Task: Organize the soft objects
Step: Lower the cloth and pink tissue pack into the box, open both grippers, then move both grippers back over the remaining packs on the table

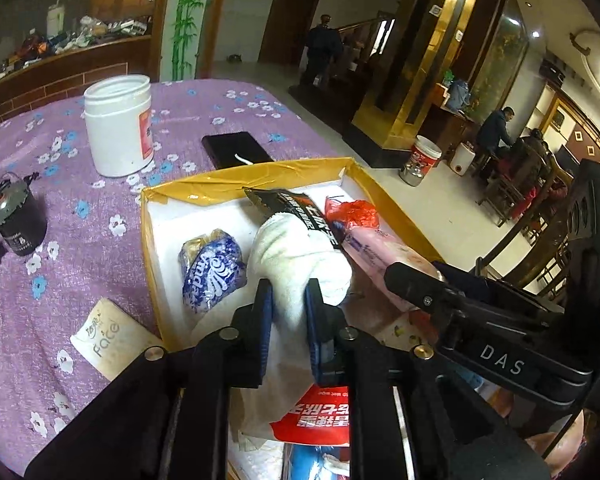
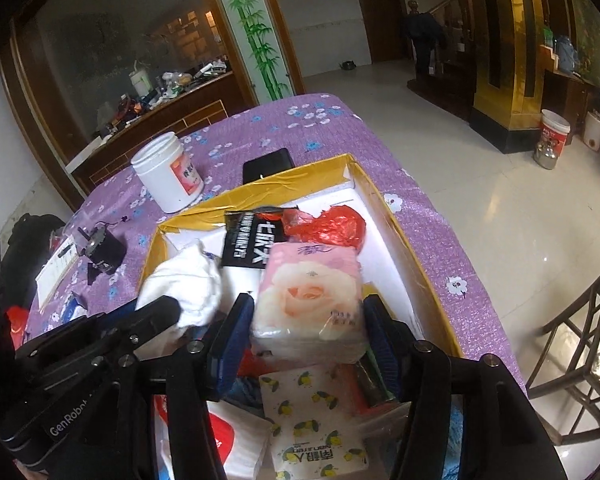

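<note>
Two tools work over our yellow-rimmed box point(image 2: 412, 256): our left tool point(image 1: 288, 304) pinches a rolled white towel point(image 1: 296, 256), while our right tool point(image 2: 306, 320) clamps a pink rose-printed tissue pack point(image 2: 310, 296) above the box's white interior.

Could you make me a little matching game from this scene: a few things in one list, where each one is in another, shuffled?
Things:
1. white towel
2. pink rose tissue pack
3. white jar
4. blue Vinda pack

Places:
A. standing on the purple cloth, outside the box
B. lying loose on the white floor of the box
C. between the right tongs
D. pinched in the left tongs

Pairs: 1-D, 2-C, 3-A, 4-B
</note>
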Tool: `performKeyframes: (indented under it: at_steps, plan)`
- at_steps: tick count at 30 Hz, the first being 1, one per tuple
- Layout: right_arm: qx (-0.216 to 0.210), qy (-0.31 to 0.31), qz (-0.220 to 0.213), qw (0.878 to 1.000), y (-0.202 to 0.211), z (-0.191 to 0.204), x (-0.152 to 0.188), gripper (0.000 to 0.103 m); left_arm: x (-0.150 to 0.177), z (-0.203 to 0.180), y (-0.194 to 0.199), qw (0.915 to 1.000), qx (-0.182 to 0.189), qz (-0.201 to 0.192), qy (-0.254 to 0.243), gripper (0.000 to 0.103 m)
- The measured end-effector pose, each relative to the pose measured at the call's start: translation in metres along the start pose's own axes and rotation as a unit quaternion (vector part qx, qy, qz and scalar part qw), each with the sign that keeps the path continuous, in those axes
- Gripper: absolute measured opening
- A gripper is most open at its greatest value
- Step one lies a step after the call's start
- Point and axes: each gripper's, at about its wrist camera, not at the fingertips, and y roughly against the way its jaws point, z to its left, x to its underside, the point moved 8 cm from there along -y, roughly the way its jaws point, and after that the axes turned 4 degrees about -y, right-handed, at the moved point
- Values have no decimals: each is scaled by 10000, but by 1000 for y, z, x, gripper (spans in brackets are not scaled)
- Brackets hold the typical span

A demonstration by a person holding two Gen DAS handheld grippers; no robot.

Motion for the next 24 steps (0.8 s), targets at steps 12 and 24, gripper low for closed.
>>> performKeyframes:
  at_steps: [12,24]
  plan:
    - [-231,6,-468,9986,42,18,-3,67,-3,6,31,9995,153,-235,115,49]
    - [-699,573,-434,9950,60,93,21,69,17,64,80,9980,-26,-428,472,49]
